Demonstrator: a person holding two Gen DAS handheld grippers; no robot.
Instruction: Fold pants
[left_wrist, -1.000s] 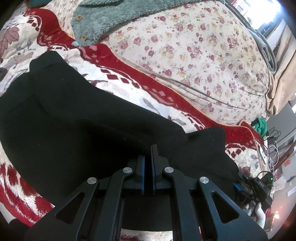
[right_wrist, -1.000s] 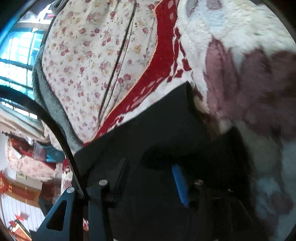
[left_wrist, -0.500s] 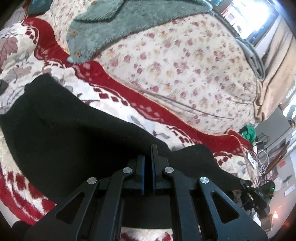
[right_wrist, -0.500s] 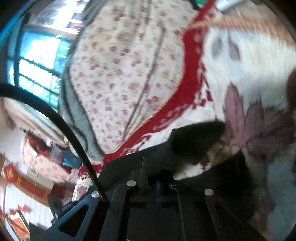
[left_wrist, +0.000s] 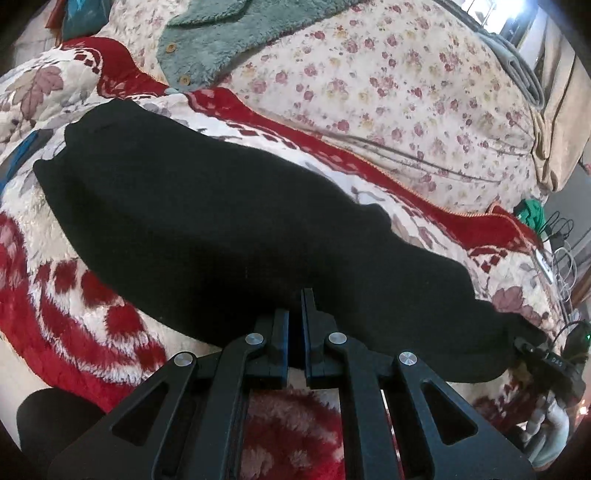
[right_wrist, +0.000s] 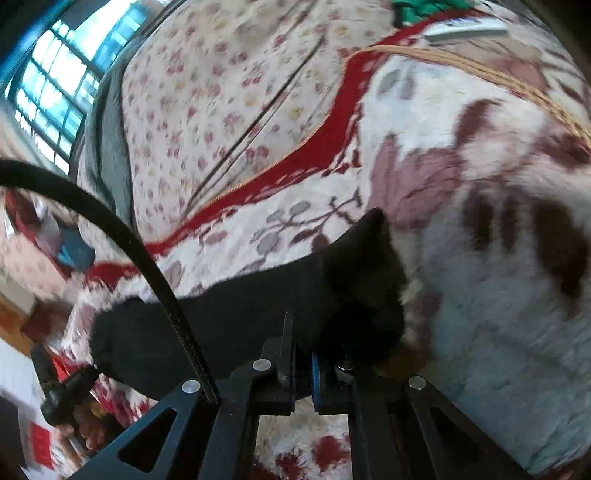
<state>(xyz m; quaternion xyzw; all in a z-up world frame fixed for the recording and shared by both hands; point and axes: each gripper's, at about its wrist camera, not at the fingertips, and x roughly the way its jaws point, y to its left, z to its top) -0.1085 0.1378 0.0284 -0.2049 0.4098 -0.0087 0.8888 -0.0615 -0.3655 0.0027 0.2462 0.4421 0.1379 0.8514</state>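
Black pants are lying in a long band across the bed's red-and-white blanket while I am pinching their near edge with my left hand-held gripper and right hand-held gripper, keeping the fold taut.

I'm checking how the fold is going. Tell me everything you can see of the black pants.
The black pants look like soft, thick knit fabric, plain, with no visible print. They lie as a long band across the red-and-white floral blanket, one end rounded near the grey fleece garment. The left gripper and right gripper are each shut on the near edge, lifting it slightly.
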